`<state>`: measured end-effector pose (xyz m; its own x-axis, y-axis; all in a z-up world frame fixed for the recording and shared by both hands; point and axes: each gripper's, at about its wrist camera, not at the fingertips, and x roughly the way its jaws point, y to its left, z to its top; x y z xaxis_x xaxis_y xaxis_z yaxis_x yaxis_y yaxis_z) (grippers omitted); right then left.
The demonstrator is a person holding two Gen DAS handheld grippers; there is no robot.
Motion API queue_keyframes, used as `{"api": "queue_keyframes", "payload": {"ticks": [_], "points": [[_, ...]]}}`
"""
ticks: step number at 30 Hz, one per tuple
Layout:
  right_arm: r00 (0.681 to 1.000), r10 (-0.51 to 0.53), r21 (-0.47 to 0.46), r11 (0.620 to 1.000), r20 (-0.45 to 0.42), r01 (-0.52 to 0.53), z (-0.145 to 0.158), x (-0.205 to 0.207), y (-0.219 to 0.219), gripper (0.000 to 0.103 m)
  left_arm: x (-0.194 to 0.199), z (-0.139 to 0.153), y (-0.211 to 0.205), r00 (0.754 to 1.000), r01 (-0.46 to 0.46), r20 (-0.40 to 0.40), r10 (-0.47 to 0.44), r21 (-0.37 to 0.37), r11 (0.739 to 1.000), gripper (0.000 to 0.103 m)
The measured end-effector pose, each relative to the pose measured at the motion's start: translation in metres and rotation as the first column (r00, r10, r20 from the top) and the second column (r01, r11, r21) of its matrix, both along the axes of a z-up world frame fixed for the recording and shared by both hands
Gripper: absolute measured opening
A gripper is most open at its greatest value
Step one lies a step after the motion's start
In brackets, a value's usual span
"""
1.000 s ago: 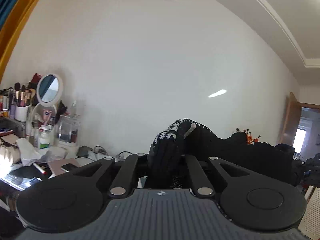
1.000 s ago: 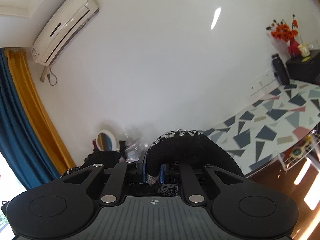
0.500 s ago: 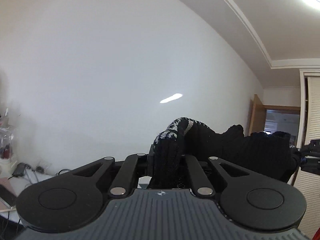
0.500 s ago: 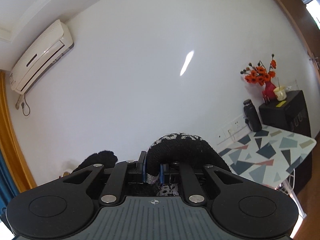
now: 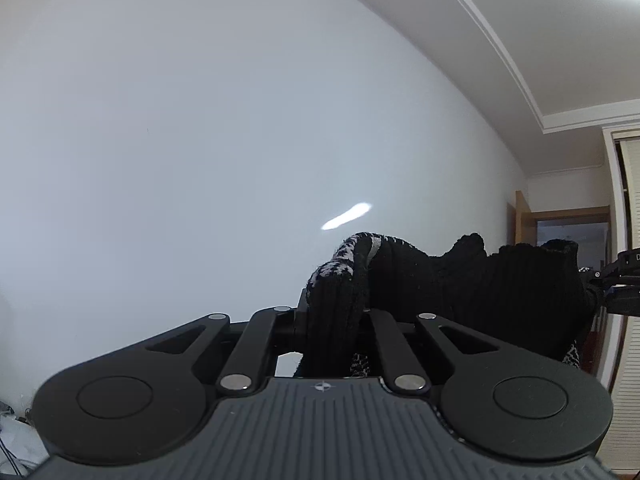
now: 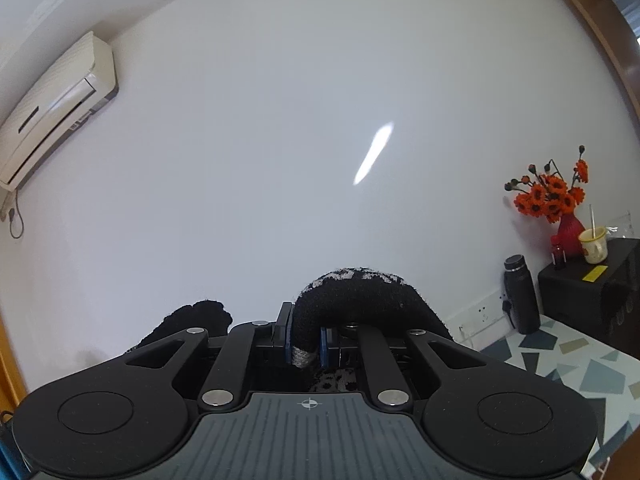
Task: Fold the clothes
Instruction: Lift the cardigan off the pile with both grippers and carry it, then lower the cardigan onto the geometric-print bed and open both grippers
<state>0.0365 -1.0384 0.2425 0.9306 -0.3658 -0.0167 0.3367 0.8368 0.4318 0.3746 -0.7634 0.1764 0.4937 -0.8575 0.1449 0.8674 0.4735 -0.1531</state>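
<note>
Here, my left tool (image 5: pixel 334 320) clamps black knit sweater (image 5: pixel 472 280) edge; my right tool (image 6: pixel 306 338) pinches another fold of sweater (image 6: pixel 356 294). Garment held aloft against white wall (image 6: pixel 280 140).

Both the left claw (image 5: pixel 334 312) and right claw (image 6: pixel 306 338) are raised, angled upward, jaws clamped on fabric.

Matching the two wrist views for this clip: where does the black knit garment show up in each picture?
Left wrist: black knit garment is low and right of centre, clamped in the left gripper and stretching right toward the other gripper at the edge.
Right wrist: garment is low at centre, bunched in the right gripper, with more of it low to the left.
Shared landmark: the bright streak of light on the white wall.
</note>
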Motion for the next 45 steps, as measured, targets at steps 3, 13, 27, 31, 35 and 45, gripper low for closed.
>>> {"api": "queue_keyframes", "payload": {"ticks": [3, 13, 27, 31, 35, 45], "points": [[0.999, 0.002, -0.041, 0.999, -0.037, -0.003, -0.011, 0.05, -0.042, 0.011, 0.017, -0.013, -0.044, 0.998, -0.046, -0.037, 0.048, 0.053, 0.998, 0.008], [0.97, 0.136, -0.019, 0.99, -0.202, -0.143, -0.13, 0.243, -0.208, 0.011, 0.095, -0.119, -0.212, 0.913, -0.235, -0.248, 0.324, 0.331, 0.914, 0.009], [0.866, 0.193, 0.187, 0.975, -0.461, -0.118, -0.337, 0.412, -0.386, 0.012, 0.196, -0.259, -0.34, 0.635, -0.111, -0.528, 0.563, 0.66, 0.743, 0.065], [0.84, 0.199, 0.228, 0.969, -0.505, -0.093, -0.374, 0.429, -0.412, 0.014, 0.196, -0.268, -0.347, 0.641, -0.084, -0.503, 0.579, 0.704, 0.705, 0.08], [0.784, 0.141, 0.189, 0.981, -0.605, -0.03, -0.387, 0.436, -0.409, 0.036, 0.18, -0.256, -0.343, 0.664, -0.066, -0.496, 0.56, 0.707, 0.704, 0.087], [0.837, 0.133, 0.305, 0.951, -0.531, 0.043, -0.365, 0.403, -0.409, 0.102, 0.148, -0.219, -0.321, 0.715, -0.081, -0.459, 0.527, 0.694, 0.715, 0.092]]}}
